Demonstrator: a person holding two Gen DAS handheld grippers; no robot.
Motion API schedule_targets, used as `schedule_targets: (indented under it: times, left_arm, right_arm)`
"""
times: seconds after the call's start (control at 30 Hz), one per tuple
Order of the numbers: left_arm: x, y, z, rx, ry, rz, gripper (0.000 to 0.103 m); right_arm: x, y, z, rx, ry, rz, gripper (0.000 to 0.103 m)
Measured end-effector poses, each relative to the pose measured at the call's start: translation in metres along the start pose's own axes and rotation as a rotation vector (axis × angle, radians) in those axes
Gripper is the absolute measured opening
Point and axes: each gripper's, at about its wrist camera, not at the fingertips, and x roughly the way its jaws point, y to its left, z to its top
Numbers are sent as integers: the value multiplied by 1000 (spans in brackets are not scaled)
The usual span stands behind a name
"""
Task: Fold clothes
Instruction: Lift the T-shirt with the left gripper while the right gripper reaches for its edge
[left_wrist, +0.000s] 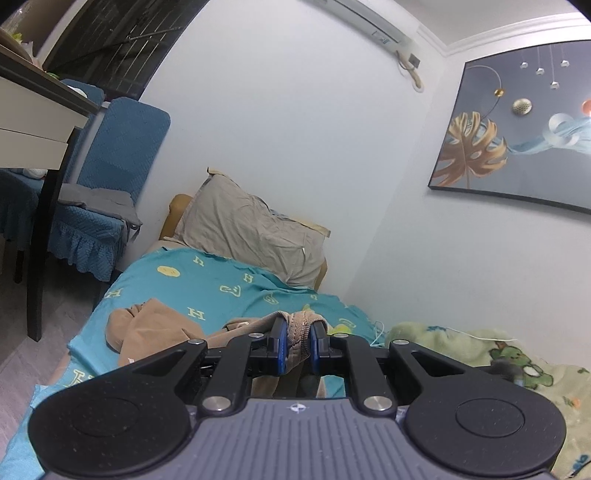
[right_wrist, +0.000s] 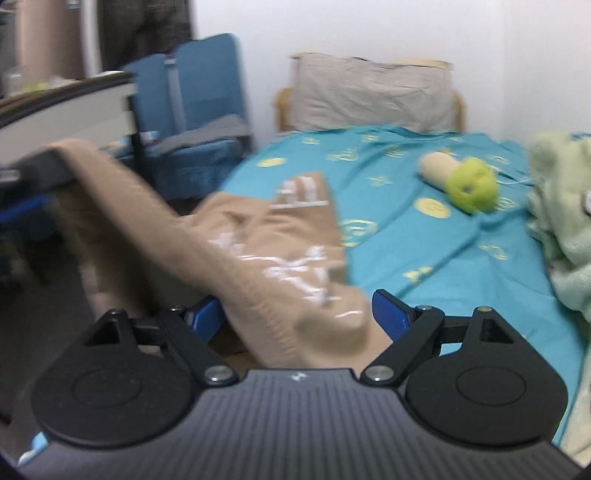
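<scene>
left gripper (left_wrist: 296, 341) pinches the ribbed hem of the tan knit garment (left_wrist: 155, 328), lifting it off the turquoise patterned bedsheet (left_wrist: 221, 277). right gripper (right_wrist: 295, 314) is spread wide around the hanging cloth without clamping, likely lining up a second grip for the fold.

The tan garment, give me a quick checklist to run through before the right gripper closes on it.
1. Left gripper shut on the tan garment: ok, a bunched edge sits pinched between its blue pads.
2. Right gripper open: ok, jaws stand wide.
3. Cloth between the right pads: ok, fabric passes through the gap, though neither pad presses it.
4. Which edge or corner lies there: cannot tell, the right wrist view is blurred.
5. Garment flat for folding: not ok, it is rumpled and partly lifted off the blue sheet.
6. Green plush toy clear of the garment: ok, it lies apart.
</scene>
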Motion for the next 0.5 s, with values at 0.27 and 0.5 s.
schedule_targets:
  times: [0.27, 0.5]
  left_arm:
    - [-7, 0, 6, -29, -53, -3, 13]
    - [-12, -2, 8, -23, -61, -21, 13]
  right_arm:
    - [11, -78, -21, 440, 206, -194, 89]
    - [-8, -83, -18, 477, 36, -202, 87]
